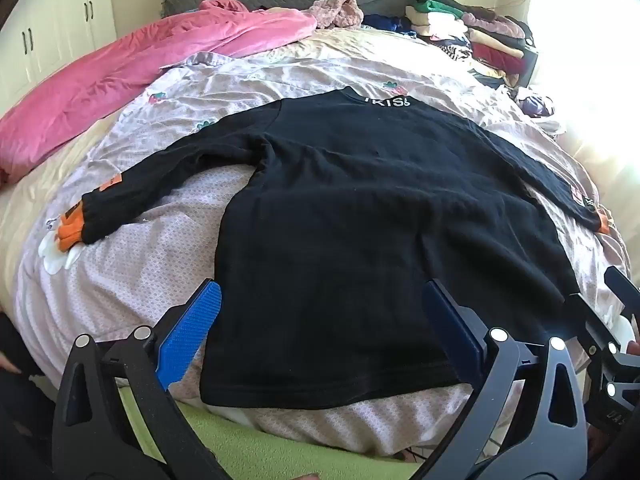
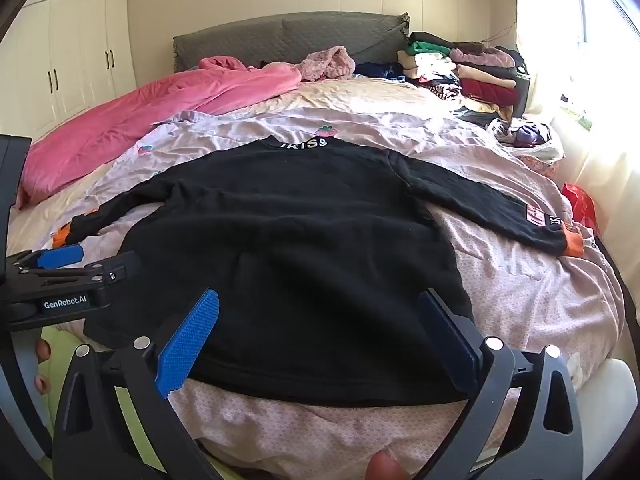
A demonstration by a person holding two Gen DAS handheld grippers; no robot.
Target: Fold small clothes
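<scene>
A black long-sleeved sweatshirt [image 1: 360,208] [image 2: 288,232] lies flat on the bed, its hem nearest me, its collar with white lettering at the far end. Both sleeves spread outward and end in orange cuffs [image 1: 70,232] [image 2: 574,244]. My left gripper [image 1: 320,332] hovers over the hem, open, with nothing between its blue pads [image 1: 192,328]. My right gripper [image 2: 320,336] also stands open above the hem, nothing pinched. In the right wrist view the left gripper [image 2: 60,268] shows at the left edge, and the right gripper's frame [image 1: 616,320] shows at the right edge of the left wrist view.
A pale pink patterned sheet [image 1: 160,248] covers the bed. A pink quilt [image 1: 120,80] lies along the left. Stacks of folded clothes [image 2: 472,72] sit at the back right by the grey headboard [image 2: 288,36]. White wardrobes [image 2: 72,64] stand to the left, a bright window to the right.
</scene>
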